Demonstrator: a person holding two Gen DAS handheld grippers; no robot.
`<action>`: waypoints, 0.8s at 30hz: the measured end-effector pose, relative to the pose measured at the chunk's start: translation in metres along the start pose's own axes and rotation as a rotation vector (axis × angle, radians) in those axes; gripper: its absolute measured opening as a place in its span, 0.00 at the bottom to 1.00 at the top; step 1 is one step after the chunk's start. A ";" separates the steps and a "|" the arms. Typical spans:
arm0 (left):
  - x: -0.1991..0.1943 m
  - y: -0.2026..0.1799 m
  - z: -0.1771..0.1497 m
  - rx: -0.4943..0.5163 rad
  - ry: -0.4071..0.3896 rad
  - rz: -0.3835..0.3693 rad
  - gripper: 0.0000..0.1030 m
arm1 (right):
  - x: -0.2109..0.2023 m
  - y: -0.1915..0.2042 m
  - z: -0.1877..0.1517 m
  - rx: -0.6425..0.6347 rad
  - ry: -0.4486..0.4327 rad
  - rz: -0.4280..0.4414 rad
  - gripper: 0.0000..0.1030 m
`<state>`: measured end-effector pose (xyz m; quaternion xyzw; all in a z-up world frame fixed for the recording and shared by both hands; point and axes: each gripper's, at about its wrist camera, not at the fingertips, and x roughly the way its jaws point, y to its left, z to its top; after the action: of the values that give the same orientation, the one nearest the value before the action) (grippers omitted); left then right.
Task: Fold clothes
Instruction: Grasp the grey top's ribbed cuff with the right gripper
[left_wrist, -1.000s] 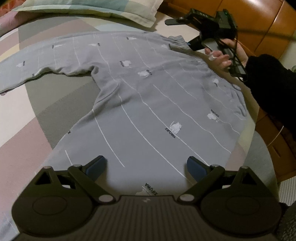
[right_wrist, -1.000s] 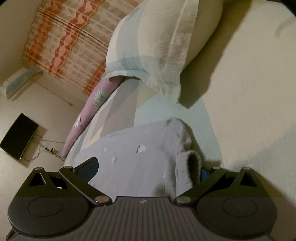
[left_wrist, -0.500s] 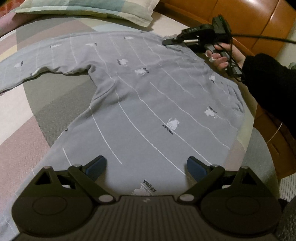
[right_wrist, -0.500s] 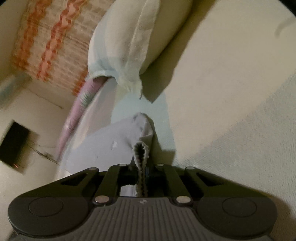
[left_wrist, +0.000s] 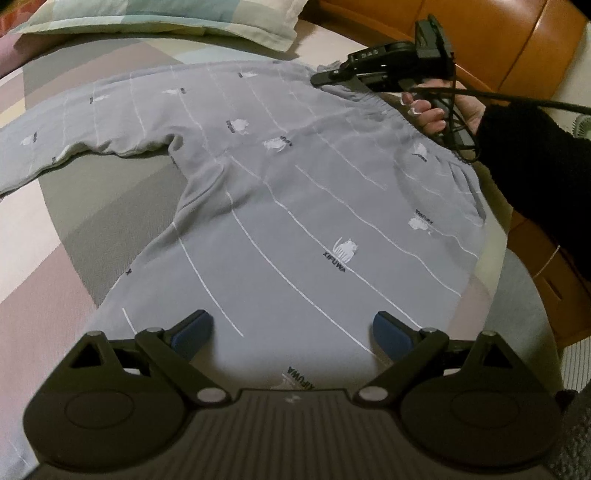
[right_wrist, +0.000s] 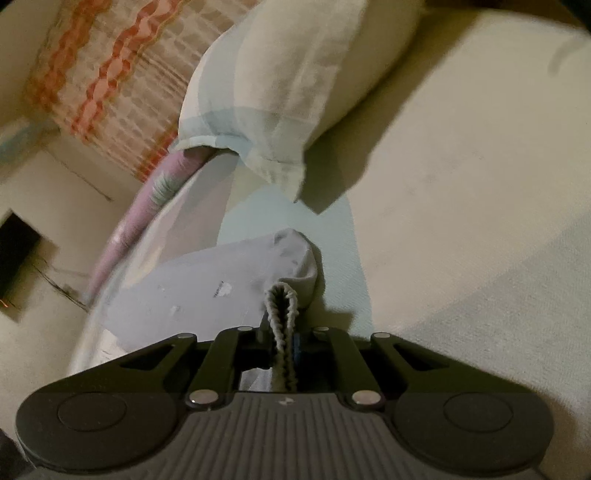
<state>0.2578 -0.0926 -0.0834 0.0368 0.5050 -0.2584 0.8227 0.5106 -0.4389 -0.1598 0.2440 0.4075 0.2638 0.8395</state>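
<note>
Left gripper (left_wrist: 291, 332): jaws spread wide, blue pads (left_wrist: 192, 330) apart over the lower leg of the grey trousers (left_wrist: 295, 206), nothing pinched. Trousers lie flat on the bedspread (left_wrist: 48, 236), spreading away from the left gripper toward the pillow (left_wrist: 159, 18). Right gripper (right_wrist: 284, 343): jaws clamped tight on the ribbed waistband (right_wrist: 282, 310), which stands up in a narrow loop between them; the pillow lies beyond, and a hand (left_wrist: 443, 110) grips the handle.
</note>
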 end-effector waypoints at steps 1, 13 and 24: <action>-0.001 0.000 0.001 0.006 0.001 0.005 0.92 | 0.000 0.007 -0.001 -0.034 -0.003 -0.028 0.10; -0.014 0.015 0.029 0.157 -0.037 0.093 0.91 | -0.021 0.066 0.001 -0.314 -0.011 -0.130 0.10; 0.055 0.050 0.161 0.457 -0.031 0.251 0.89 | -0.014 0.080 -0.003 -0.417 0.019 -0.135 0.10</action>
<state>0.4315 -0.1225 -0.0621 0.2800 0.4123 -0.2621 0.8264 0.4811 -0.3880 -0.1033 0.0349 0.3676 0.2878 0.8836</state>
